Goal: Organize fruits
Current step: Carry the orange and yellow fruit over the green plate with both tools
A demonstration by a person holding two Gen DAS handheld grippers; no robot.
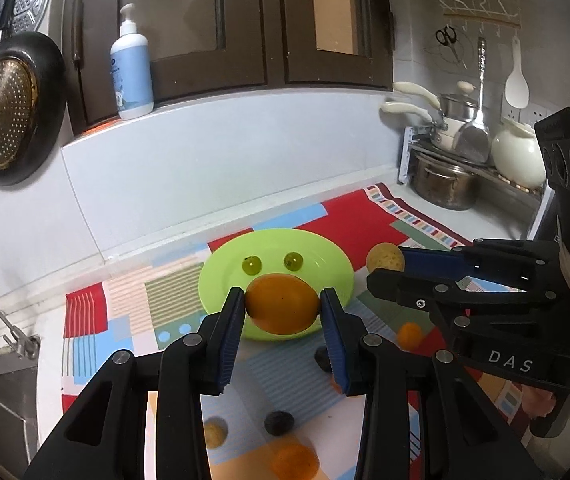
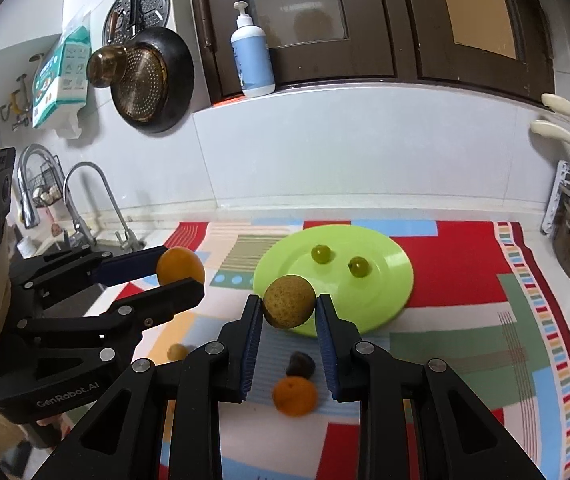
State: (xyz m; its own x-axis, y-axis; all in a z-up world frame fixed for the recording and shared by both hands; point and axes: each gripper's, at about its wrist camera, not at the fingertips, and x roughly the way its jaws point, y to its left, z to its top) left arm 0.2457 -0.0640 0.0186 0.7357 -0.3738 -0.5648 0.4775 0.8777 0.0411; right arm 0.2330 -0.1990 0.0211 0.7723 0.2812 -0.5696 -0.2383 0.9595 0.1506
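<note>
On my counter, the patchwork mat (image 2: 465,320) carries the green plate (image 2: 389,276) with two green grapes (image 2: 320,253). My left tool (image 1: 281,307) clamps an orange (image 1: 283,304); my right tool (image 2: 289,307) clamps a speckled yellow-brown fruit (image 2: 289,306).

Each fisheye camera sits behind its own gripper fingers, looking forward and slightly down at the patterned multicoloured cloth (image 1: 173,304) (image 2: 465,320) from close range. Both face the far dark wooden cabinet doors (image 1: 221,20) (image 2: 365,20). The left view looks from the left, the right view from the right. Both share the round lime-green plate (image 1: 325,252) (image 2: 389,272), and each shows the other gripper.
</note>
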